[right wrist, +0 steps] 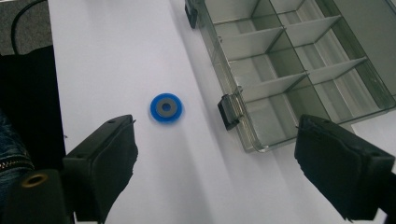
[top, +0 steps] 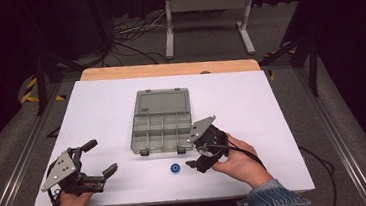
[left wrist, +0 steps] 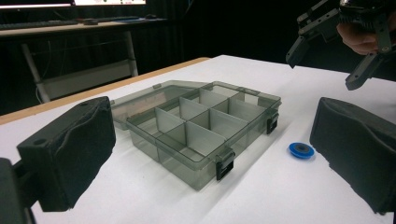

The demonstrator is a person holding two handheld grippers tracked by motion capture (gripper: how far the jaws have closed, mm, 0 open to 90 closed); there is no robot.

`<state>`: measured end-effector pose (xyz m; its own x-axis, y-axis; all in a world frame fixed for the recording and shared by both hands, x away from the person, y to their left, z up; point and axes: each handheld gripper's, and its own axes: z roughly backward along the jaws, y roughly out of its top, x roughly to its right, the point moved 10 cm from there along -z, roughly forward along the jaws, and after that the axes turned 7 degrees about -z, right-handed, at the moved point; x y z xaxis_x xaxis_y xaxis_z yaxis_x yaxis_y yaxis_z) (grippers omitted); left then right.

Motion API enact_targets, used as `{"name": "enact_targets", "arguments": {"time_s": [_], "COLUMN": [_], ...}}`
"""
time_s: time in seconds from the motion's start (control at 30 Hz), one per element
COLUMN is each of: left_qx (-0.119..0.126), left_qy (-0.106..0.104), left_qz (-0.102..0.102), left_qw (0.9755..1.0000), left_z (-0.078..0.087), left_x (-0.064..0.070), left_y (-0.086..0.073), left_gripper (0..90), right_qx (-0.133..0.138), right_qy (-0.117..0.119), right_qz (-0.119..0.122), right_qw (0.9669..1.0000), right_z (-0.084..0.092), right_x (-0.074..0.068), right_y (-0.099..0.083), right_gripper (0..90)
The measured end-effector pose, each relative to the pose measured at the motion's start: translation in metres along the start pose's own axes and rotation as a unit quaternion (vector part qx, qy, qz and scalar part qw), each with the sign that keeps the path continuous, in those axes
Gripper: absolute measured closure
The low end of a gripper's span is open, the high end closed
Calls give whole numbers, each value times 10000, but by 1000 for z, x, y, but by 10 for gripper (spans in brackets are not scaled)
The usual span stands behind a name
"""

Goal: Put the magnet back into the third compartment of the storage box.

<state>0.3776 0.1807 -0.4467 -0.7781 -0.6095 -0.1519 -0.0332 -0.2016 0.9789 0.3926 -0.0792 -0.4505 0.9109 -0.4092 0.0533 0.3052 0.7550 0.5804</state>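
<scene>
Room is sitting dark around a grey floor, w/ cables trailing behind the table and one white metal stand [top: 208, 18] standing past the far edge. One table [top: 106, 109] is carrying everything: white top, w/ a wood strip running along the far edge.

One clear grey organizer box [top: 162, 126] is lying mid-table, lid [top: 163, 102] lying open flat toward the far edge, dividers splitting the tray into small compartments, all looking empty. Two black latches are hanging on its near wall.

Two tools, one per hand. Left tool [top: 97, 159] is hovering near the near-left corner, jaws spread wide, nothing between them. Right tool [top: 192, 163] is hanging just right of the box's near-right corner, by the near edge, jaws likewise spread and gripping nothing.

One small blue disc [top: 175, 168] w/ a grey centre is lying flat on the table between box and near edge, just left of the right tool, apart from the box.
</scene>
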Motion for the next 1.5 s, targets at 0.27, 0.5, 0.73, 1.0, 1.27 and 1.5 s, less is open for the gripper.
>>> {"name": "enact_targets", "arguments": {"time_s": [0.27, 0.5, 0.73, 1.0, 1.27, 1.5], "left_qx": [-3, -8, -5, 2, 0, -6], "left_qy": [-3, -7, -8, -8, -15, -16], "left_qz": [-1, -4, -1, 2, 1, -6], "left_qw": [10000, 10000, 10000, 10000, 10000, 10000], "left_z": [0, 0, 0, -1, -1, -1], "left_x": [0, 0, 0, 0, 1, 1], "left_y": [0, 0, 0, 0, 0, 0], "left_gripper": [9, 9, 9, 9, 9, 9], "right_qx": [-66, -205, -383, -548, -747, -903], "right_qy": [181, 336, 460, 604, 694, 736], "right_qz": [52, 106, 196, 250, 267, 267], "right_qw": [9998, 9992, 9980, 9964, 9944, 9928], "right_z": [-14, -29, -42, -57, -67, -75], "right_x": [-8, -14, -19, -24, -29, -33], "right_y": [4, 6, 6, 3, -2, -5], "right_gripper": [160, 184, 210, 236, 251, 267]}}
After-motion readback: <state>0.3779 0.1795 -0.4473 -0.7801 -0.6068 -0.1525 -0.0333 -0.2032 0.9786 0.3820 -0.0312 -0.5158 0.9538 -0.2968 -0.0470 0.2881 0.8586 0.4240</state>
